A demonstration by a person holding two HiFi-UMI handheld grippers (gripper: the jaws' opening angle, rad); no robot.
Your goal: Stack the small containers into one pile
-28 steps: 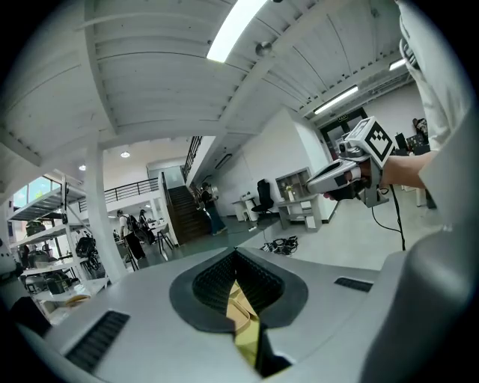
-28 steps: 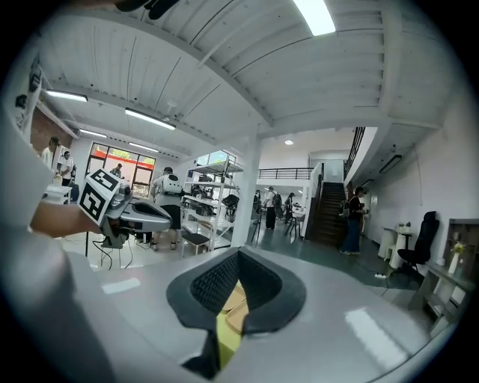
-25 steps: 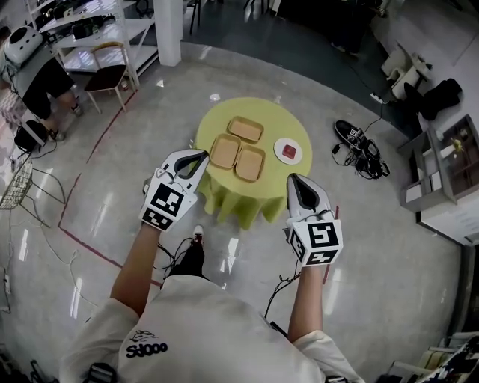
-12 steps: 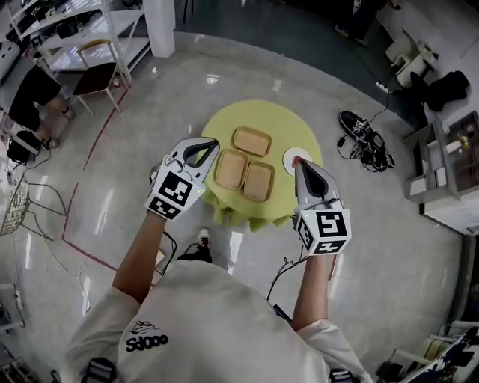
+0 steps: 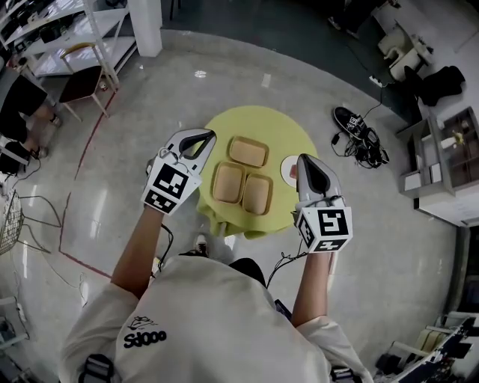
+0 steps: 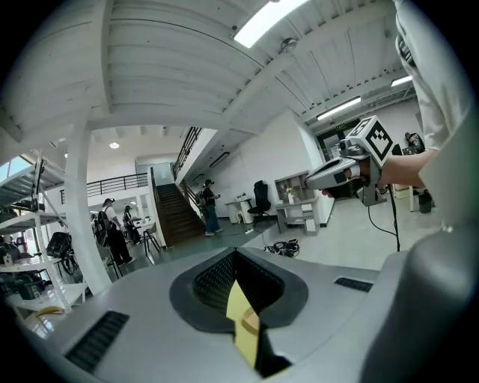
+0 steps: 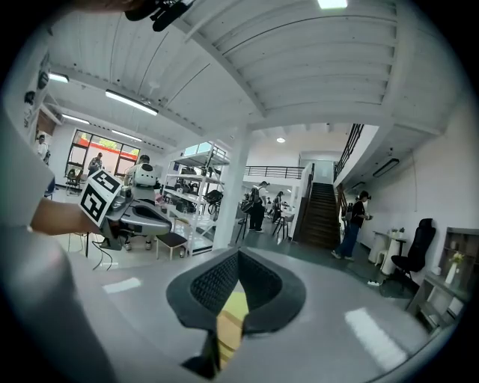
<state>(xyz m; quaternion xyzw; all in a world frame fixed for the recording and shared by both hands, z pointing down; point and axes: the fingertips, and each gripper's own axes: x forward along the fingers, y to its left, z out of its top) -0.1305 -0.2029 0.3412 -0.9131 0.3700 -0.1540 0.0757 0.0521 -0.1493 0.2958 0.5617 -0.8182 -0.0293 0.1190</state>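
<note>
Three shallow tan containers lie side by side on a round yellow-green table (image 5: 284, 135): one at the far side (image 5: 248, 151), two nearer, left (image 5: 227, 183) and right (image 5: 257, 194). None is stacked. My left gripper (image 5: 203, 138) hangs shut and empty over the table's left edge, apart from the containers. My right gripper (image 5: 302, 160) is held at the table's right edge, jaws together, nothing in them. In the left gripper view the closed jaws (image 6: 236, 254) show only a sliver of yellow table and tan container below; the right gripper view (image 7: 238, 254) shows much the same.
A white plate (image 5: 287, 171) with something red on it sits at the table's right, partly behind my right gripper. On the floor to the right lie shoes and cables (image 5: 358, 136). A shelf unit (image 5: 441, 168) stands far right; a chair (image 5: 78, 81) and a pillar (image 5: 145, 22) far left.
The person has walked up to the table, so it sits nearer in view. Both grippers have moved forward and now flank the containers. Both stay shut.
</note>
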